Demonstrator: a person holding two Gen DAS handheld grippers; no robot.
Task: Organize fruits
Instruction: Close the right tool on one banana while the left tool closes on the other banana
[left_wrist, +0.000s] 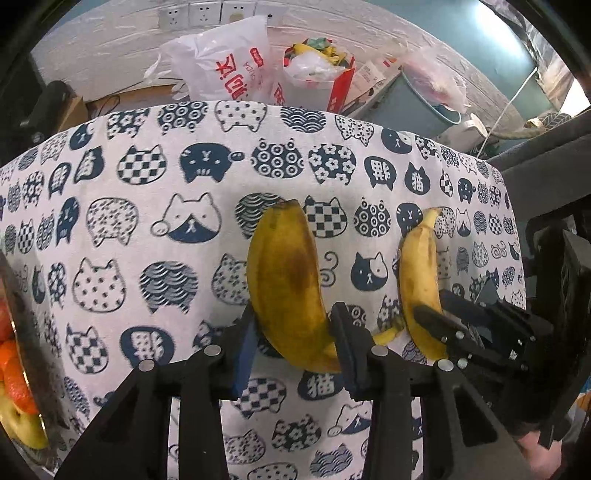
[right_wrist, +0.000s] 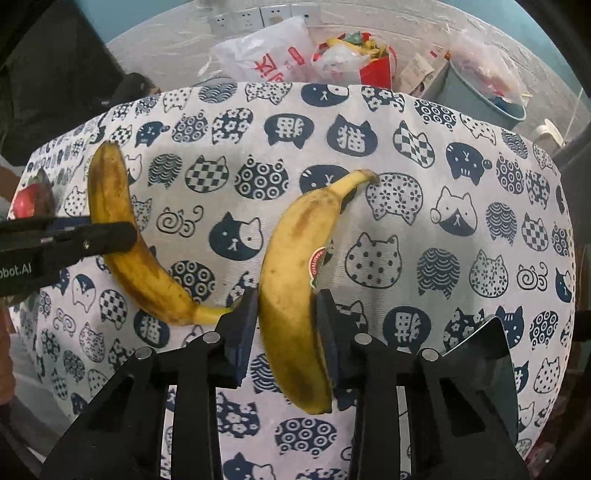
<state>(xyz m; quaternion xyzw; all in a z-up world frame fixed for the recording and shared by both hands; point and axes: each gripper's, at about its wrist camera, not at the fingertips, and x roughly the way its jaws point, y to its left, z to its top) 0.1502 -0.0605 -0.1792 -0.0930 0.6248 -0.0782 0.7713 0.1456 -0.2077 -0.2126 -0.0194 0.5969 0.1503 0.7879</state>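
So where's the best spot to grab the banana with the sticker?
The yellow curved banana with the red sticker lies flat on the cat-print tablecloth, so come from above and pinch across its thick middle, beside the sticker. The right hand-held gripper grips it about there; the thin stem end would slip.

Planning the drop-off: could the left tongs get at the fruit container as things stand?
Probably yes: bare tablecloth lies between the left tongs and the fruit container, but they are shut on a banana.
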